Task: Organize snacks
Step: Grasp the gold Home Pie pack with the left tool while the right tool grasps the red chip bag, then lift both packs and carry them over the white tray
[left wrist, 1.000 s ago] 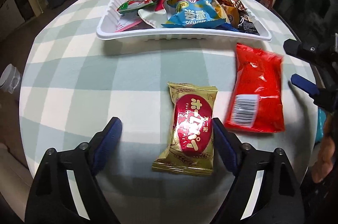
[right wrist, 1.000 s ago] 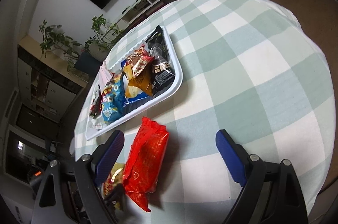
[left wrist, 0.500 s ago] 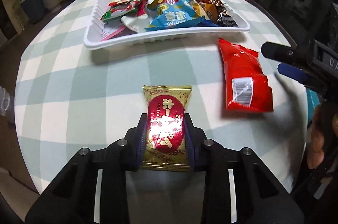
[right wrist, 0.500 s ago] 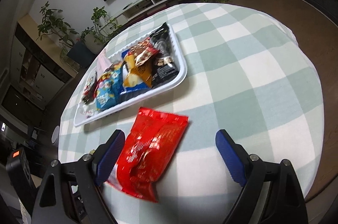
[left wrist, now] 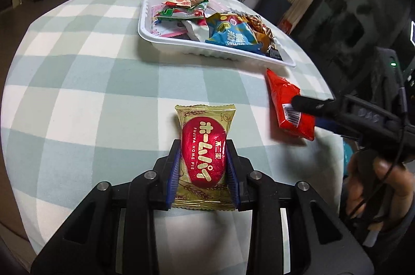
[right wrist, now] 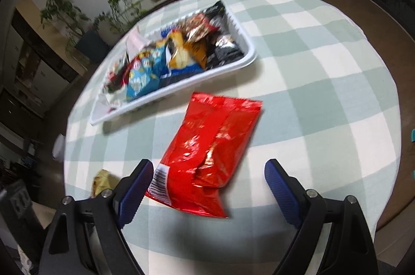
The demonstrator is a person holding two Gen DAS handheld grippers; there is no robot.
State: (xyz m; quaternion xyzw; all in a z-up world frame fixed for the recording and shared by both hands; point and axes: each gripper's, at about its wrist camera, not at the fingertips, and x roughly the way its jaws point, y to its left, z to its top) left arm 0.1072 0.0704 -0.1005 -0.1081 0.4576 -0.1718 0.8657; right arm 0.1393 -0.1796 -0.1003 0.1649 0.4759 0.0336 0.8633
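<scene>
Left gripper (left wrist: 203, 168) pinches gold pie pack (left wrist: 203, 158), long axis near-to-far. Right gripper (right wrist: 207, 187) spread wide around red bag (right wrist: 210, 153), long axis toward far-right, barcode end near.

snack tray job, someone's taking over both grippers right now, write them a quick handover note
Left gripper: shut on the gold Home Pie pack, pads pressing both its long sides; the pack is over the checked tablecloth, outside the tray.
Right gripper: open, jaws wide, with the red snack bag between them but not gripped; the bag lies flat on the cloth.
White tray: holds a pile of assorted packets.
Done: most snacks are in the tray, and the gold pack is gripped.
Left: carry the gold pack to the tray, close on the red bag and move it there too.
</scene>
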